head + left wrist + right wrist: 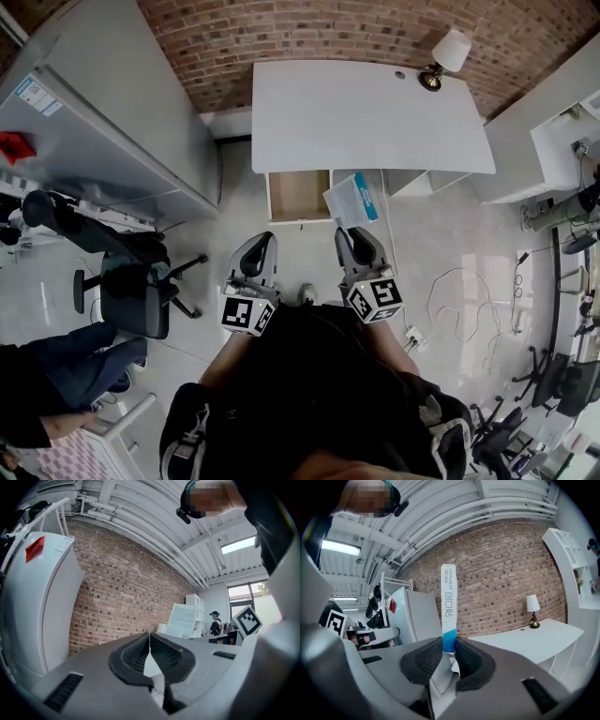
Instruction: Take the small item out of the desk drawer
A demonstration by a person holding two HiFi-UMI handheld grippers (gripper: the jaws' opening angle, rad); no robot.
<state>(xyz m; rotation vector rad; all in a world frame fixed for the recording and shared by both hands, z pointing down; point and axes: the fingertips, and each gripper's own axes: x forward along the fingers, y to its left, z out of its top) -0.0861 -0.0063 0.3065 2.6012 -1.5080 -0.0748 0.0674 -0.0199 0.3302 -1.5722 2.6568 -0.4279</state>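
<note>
My right gripper (448,645) pinches a white-and-blue packet (448,603); my left gripper (149,640) is closed. The white table (366,117), with its lamp (446,56), meets the brick wall (309,28), and its drawer (298,195) is open.

Side by side and roughly level, the left gripper (149,637) has its jaws together and empty, while the right gripper (449,644) clamps a flat white-and-blue box (448,602)

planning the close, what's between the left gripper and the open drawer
Only a strip of bare floor, seen in the head view, between the left gripper and the open drawer.
</note>
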